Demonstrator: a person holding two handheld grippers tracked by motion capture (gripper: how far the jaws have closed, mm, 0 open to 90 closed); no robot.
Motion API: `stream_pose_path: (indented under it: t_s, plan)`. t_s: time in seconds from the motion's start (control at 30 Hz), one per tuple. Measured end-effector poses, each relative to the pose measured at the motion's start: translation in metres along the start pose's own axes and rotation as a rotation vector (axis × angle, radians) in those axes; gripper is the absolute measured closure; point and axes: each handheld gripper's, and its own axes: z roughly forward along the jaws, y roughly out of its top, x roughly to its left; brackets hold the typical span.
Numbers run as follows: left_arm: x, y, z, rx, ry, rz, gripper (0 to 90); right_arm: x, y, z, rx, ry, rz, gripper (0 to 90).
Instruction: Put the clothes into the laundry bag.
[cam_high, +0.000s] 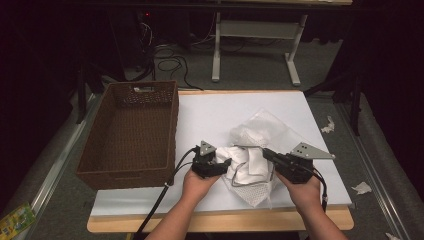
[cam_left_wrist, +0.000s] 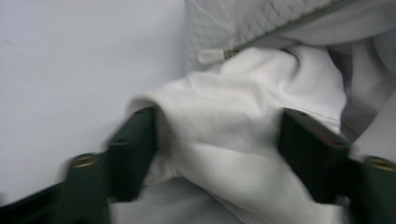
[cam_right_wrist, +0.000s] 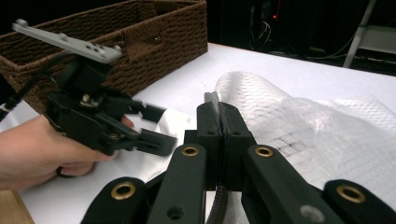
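high: mesh zip bag (cam_high: 252, 167) near desk (cam_high: 210, 115) front edge, long axis front-to-back, mouth facing left claw (cam_high: 222, 166) | left: claw half open around white cloth (cam_left_wrist: 224, 121), pads not pressing | right: right claw (cam_right_wrist: 218, 112) clamped on zipper edge, holds mouth open

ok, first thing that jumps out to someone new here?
Probably the white mesh zip bag mid-table, with white cloth spilling from its mouth. The right gripper is shut on the bag's rim, holding it, while the left gripper stands with its jaws on either side of the cloth. Left of them sits a brown wicker basket on the table edge.
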Motion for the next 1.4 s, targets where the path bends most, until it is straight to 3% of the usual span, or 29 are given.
stream_pose_path:
  t_s: [0.07, 0.27, 0.3, 0.43, 0.53, 0.6, 0.67, 0.73, 0.8, 0.87, 0.93, 1.0, 1.07, 1.13, 1.17, 1.27, 1.33, 1.4]
  plan:
    - [-0.002, 0.000, -0.002, -0.012, 0.003, 0.015, 63.4, 0.000, -0.001, 0.001, 0.004, 0.001, -0.004, 89.4]
    - [-0.021, 0.010, -0.031, -0.123, 0.019, 0.098, 85.7, -0.001, -0.003, 0.002, 0.007, -0.007, -0.004, 89.4]
    - [-0.026, 0.012, -0.035, -0.138, 0.008, 0.113, 87.1, -0.001, -0.003, 0.002, 0.009, -0.006, -0.005, 89.4]
    - [-0.059, 0.019, -0.038, -0.161, -0.110, 0.163, 88.4, 0.001, -0.002, 0.003, 0.009, -0.007, -0.012, 89.4]
    - [-0.078, 0.021, -0.018, -0.137, -0.170, 0.171, 88.4, 0.002, -0.001, 0.002, 0.001, -0.004, -0.009, 89.4]
    - [-0.085, 0.022, 0.006, -0.099, -0.180, 0.180, 88.4, 0.002, 0.001, 0.000, -0.006, -0.002, -0.008, 89.4]
    - [-0.087, 0.024, 0.026, -0.072, -0.185, 0.157, 88.4, 0.001, 0.003, -0.003, -0.020, 0.000, -0.005, 89.4]
    - [-0.089, 0.028, 0.045, -0.052, -0.170, 0.172, 88.3, 0.001, 0.004, -0.006, -0.033, 0.004, 0.003, 89.4]
    - [-0.088, 0.032, 0.063, -0.016, -0.165, 0.160, 87.8, -0.001, 0.006, -0.009, -0.047, 0.005, 0.000, 89.5]
    - [-0.091, 0.033, 0.068, -0.024, -0.168, 0.164, 82.2, -0.004, 0.006, -0.011, -0.049, 0.002, 0.008, 89.4]
    - [-0.093, 0.033, 0.060, -0.037, -0.208, 0.163, 68.7, -0.008, 0.004, -0.011, -0.049, -0.003, 0.017, 89.5]
    - [-0.092, 0.030, 0.042, -0.064, -0.213, 0.192, 56.9, -0.011, 0.003, -0.012, -0.048, -0.004, 0.022, 89.5]
    - [-0.088, 0.023, 0.020, -0.094, -0.223, 0.201, 50.4, -0.011, 0.002, -0.013, -0.046, -0.003, 0.022, 89.4]
    - [-0.082, 0.013, 0.000, -0.120, -0.206, 0.203, 46.8, -0.009, 0.002, -0.012, -0.042, -0.011, 0.019, 89.4]
    - [-0.077, 0.008, -0.008, -0.131, -0.198, 0.192, 45.3, -0.009, 0.002, -0.012, -0.041, -0.007, 0.017, 89.5]
    - [-0.058, -0.002, -0.025, -0.161, -0.122, 0.155, 36.6, -0.005, 0.003, -0.011, -0.038, -0.012, 0.008, 89.4]
    - [-0.045, -0.004, -0.027, -0.173, -0.077, 0.092, 28.9, -0.004, 0.004, -0.011, -0.039, -0.015, 0.001, 89.4]
    - [-0.036, 0.000, -0.023, -0.164, -0.069, 0.033, 19.9, -0.004, 0.003, -0.011, -0.036, -0.013, 0.003, 89.4]
